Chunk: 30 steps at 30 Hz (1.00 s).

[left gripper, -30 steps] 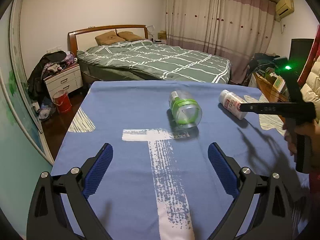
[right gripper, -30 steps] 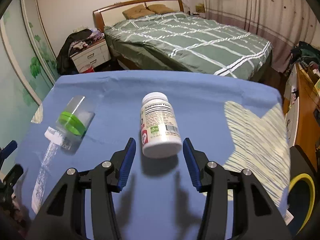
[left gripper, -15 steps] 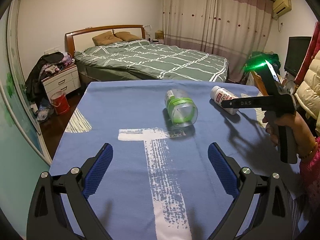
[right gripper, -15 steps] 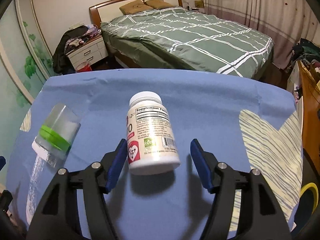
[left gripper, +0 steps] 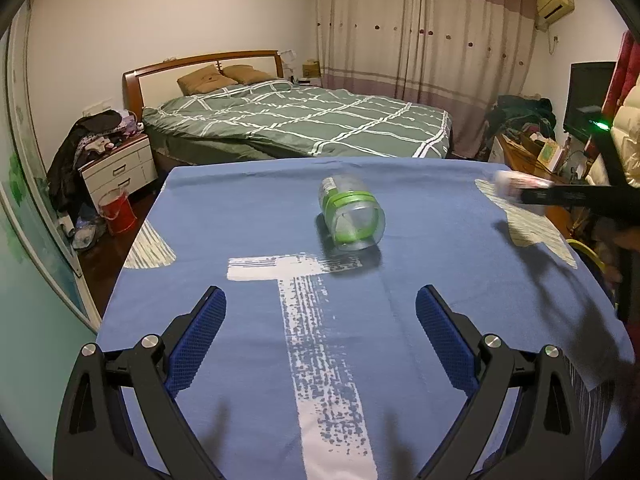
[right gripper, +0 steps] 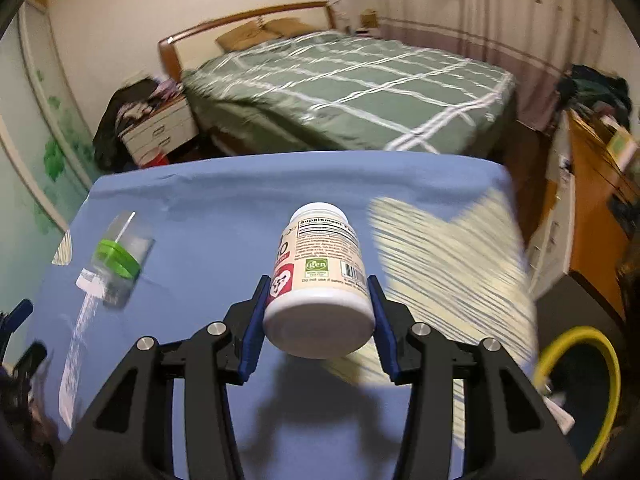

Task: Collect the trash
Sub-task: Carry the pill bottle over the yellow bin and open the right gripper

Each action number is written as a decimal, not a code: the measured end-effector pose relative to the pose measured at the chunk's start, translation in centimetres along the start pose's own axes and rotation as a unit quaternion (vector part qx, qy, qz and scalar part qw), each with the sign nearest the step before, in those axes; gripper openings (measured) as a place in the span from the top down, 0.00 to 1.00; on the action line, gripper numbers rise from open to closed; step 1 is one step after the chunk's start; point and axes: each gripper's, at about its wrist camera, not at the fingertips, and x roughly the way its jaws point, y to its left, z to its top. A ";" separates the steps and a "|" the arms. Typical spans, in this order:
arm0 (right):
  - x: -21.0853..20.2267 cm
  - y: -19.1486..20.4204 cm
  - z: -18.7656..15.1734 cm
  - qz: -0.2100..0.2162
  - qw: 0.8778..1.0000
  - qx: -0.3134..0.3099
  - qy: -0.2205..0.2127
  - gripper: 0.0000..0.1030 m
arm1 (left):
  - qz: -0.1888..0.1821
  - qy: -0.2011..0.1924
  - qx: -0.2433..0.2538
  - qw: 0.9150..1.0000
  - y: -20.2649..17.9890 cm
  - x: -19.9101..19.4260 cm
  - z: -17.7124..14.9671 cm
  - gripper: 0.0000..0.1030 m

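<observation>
A white supplement bottle (right gripper: 320,264) sits between the blue pads of my right gripper (right gripper: 318,286). The jaws are closing and both pads press its sides. It hangs above the blue tablecloth (right gripper: 224,216) and casts a shadow below. In the left wrist view the bottle (left gripper: 514,180) is a blur at the far right, in the right gripper (left gripper: 534,195). A clear jar with a green band (left gripper: 352,216) lies on its side mid-table, also seen as the jar (right gripper: 118,258) at the left. My left gripper (left gripper: 320,292) stands open and empty, short of the jar.
A yellow-rimmed bin (right gripper: 576,380) stands beside the table's right edge. Beyond the table are a green-quilted bed (left gripper: 304,124), a white nightstand (left gripper: 120,168) and a red bucket (left gripper: 118,212). A cluttered wooden desk (right gripper: 592,184) lines the right side.
The right gripper closed onto the white bottle, lifted it off the cloth and carried it toward the right. The left gripper and the jar stayed put.
</observation>
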 end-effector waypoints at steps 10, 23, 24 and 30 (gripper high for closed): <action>-7.7 -12.0 -7.3 -0.109 0.984 0.137 -0.042 0.56 | -0.003 0.000 0.018 1.000 -1.0 0.0 -0.2 0.08; -7.7 -21.1 -12.2 -0.176 0.952 0.250 -0.015 0.55 | 0.000 0.010 0.027 1.000 -1.6 0.5 -0.4 0.08; -7.9 -21.3 -12.3 -0.177 0.951 0.252 -0.018 0.54 | -0.001 0.012 0.026 1.000 -1.7 0.6 -0.4 0.08; -8.0 -19.7 -12.7 -0.183 0.954 0.234 -0.043 0.54 | -0.005 0.021 0.018 1.000 -2.1 0.5 0.2 0.08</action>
